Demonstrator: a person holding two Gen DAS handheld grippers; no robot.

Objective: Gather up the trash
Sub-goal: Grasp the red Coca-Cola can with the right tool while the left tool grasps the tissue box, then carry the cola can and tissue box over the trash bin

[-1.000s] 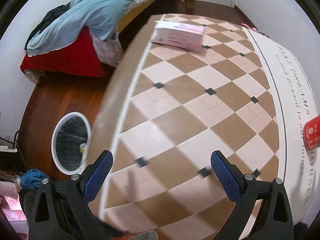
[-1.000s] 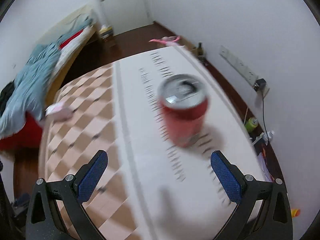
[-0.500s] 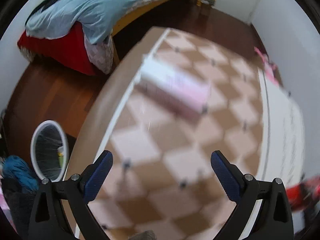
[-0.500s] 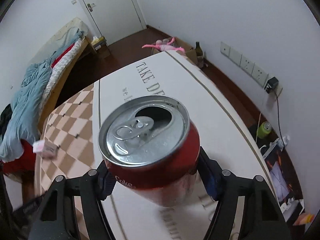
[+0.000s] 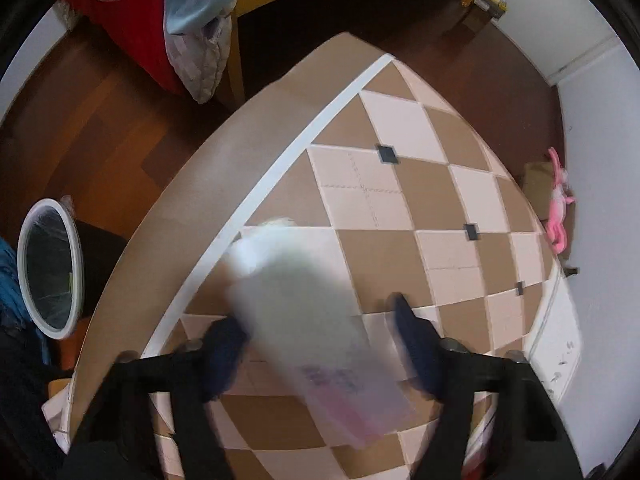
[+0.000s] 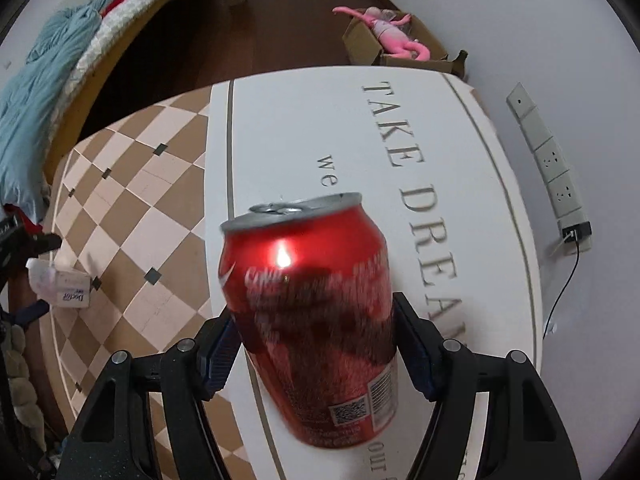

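1. Trash here is two things: a red soda can point(image 6: 310, 316) and a tissue pack point(image 5: 308, 320), each between the jaws of its own claw.
2. Right claw point(image 6: 316, 344) is partly closed, both blue pads pressed to the can's sides; the can stands upright between them, apparently lifted off the tabletop point(image 6: 304, 136).
3. Left claw point(image 5: 316, 344) is closing. The tissue pack lies between its jaws, blurred, its long axis running away from the claw and slanted; whether both pads press it yet cannot be told.
4. A white-rimmed bin point(image 5: 50, 268) stands on the floor left of the left claw, beyond the tabletop edge, so the left hand is the nearer one.
5. The coming move likely turns on carrying both items leftward over that rim.
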